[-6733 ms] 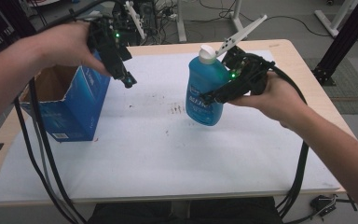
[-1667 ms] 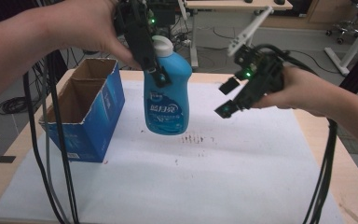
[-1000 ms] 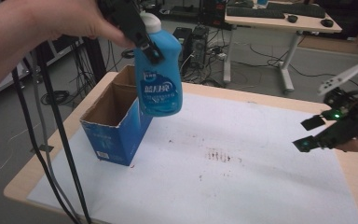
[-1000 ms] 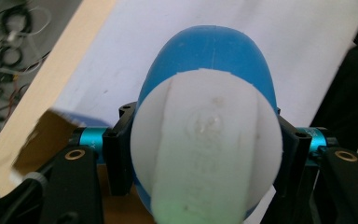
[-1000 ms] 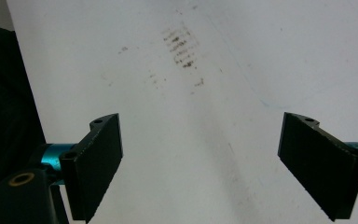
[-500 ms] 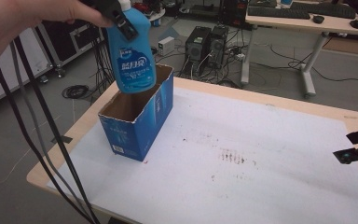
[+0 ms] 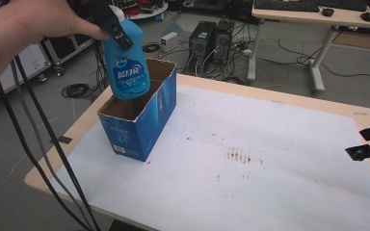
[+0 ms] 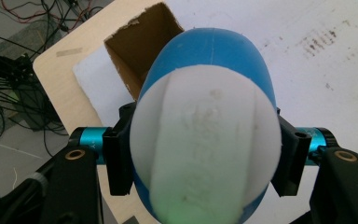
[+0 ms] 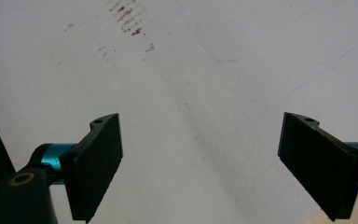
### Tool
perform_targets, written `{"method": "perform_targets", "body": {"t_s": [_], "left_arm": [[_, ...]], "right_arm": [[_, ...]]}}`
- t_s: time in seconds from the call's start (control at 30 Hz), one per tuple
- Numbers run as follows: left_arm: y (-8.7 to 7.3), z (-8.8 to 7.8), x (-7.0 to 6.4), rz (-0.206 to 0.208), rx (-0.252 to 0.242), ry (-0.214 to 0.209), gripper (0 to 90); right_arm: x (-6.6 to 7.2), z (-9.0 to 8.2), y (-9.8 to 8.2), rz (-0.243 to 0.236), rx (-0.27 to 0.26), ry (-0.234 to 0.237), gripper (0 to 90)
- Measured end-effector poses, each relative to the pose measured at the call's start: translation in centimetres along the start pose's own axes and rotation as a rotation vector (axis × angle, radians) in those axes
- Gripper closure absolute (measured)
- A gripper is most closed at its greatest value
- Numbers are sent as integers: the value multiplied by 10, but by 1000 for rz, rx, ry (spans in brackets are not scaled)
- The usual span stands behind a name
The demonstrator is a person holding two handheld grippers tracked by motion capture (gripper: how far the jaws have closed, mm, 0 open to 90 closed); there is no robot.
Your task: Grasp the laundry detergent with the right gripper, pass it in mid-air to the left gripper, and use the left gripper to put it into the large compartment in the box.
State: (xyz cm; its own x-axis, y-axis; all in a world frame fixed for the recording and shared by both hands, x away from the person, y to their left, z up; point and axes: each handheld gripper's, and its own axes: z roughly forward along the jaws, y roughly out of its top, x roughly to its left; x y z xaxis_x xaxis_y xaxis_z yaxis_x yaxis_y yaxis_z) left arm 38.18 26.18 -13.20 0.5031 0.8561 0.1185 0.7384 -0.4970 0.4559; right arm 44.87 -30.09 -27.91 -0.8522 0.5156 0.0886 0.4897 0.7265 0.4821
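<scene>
A blue detergent bottle [image 7: 127,67] with a white cap hangs upright over the open top of a blue cardboard box [image 7: 144,125]. My left gripper [image 7: 113,26] is shut on its neck, just below the cap. In the left gripper view the bottle [image 8: 214,51] is seen from above with a jaw on each side, my left gripper [image 8: 205,154] clamps it, and the brown inside of the box [image 8: 140,51] lies beneath. My right gripper [image 7: 368,142] hovers at the table's right edge. In its own view the right gripper [image 9: 200,158] stands open above the white sheet, with nothing between its jaws.
A white sheet [image 7: 270,144] with brown stains [image 7: 236,156] covers the wooden table [image 7: 82,130]. Black cables [image 7: 33,139] hang from the left hand past the table's left edge. Computer towers [image 7: 214,36] and desks stand on the floor behind.
The left hand has carried the bottle left and a little down, so it now hangs over the box's opening. The right gripper has drifted to the right edge of the high view.
</scene>
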Motion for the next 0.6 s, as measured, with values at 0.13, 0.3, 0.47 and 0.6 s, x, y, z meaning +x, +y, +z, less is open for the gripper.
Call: {"method": "perform_targets", "body": {"t_s": [0.13,0.3,0.47,0.6], "left_arm": [[-6,17,-3,-3,18,3,375],[-14,42,-6,-11,48,-17,375],[-25,65,-6,-21,69,-26,375],[-33,81,-6,-18,86,-24,375]], "right_arm": [[-2,-1,-3,9,-4,9,134],[-3,-3,-5,19,-10,6,134],[-4,-4,-6,24,-13,6,134],[-4,-4,-8,28,-11,7,134]]}}
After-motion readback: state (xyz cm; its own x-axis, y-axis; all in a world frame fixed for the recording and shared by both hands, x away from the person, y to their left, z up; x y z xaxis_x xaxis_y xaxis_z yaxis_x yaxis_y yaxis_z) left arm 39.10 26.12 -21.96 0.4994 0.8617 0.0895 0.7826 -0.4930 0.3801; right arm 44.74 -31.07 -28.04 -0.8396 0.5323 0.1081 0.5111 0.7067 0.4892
